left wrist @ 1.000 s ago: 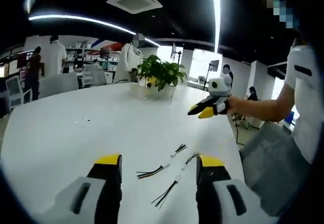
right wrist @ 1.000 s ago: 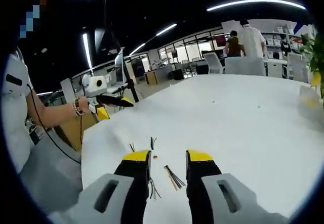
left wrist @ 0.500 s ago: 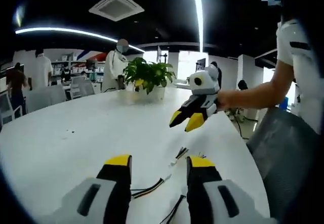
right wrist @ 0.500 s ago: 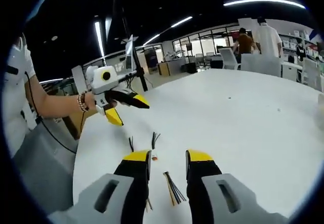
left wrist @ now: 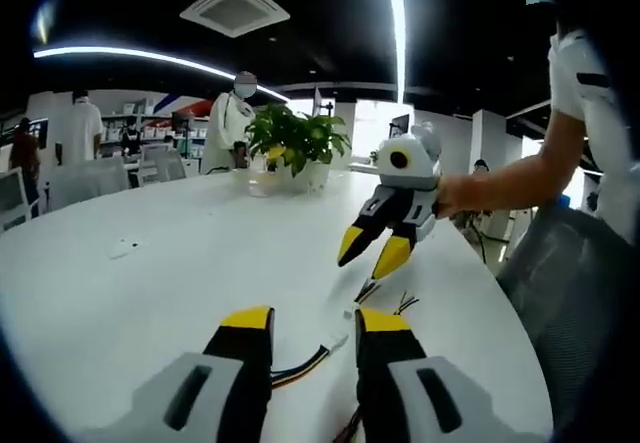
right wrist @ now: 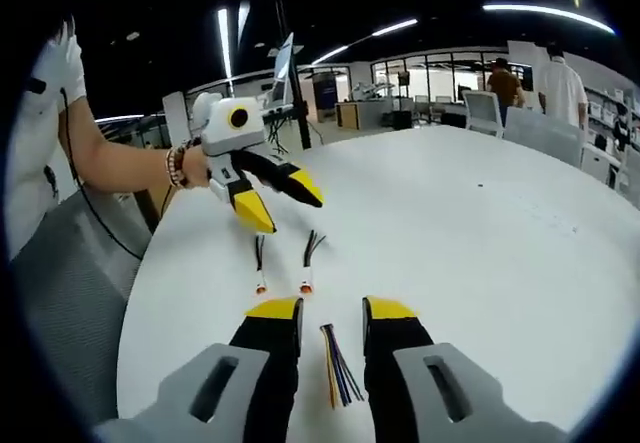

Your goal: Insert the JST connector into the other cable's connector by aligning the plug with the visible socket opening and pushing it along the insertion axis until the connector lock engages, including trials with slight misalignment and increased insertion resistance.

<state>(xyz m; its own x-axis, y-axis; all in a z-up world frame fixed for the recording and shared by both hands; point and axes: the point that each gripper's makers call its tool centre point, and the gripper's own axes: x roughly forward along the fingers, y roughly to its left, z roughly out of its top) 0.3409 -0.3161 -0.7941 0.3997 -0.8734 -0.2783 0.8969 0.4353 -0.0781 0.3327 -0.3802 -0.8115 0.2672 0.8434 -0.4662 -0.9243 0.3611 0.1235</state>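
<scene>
We are at the approach step, both the left tool [left wrist: 310, 325] and right tool [right wrist: 331, 310] parted and empty above the cables [right wrist: 282, 263] lying near the bench [right wrist: 480, 233] edge, so next each must clamp a connector.

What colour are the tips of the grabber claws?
Yellow, on black jaws; clearest on the left gripper in the right gripper view.
</scene>
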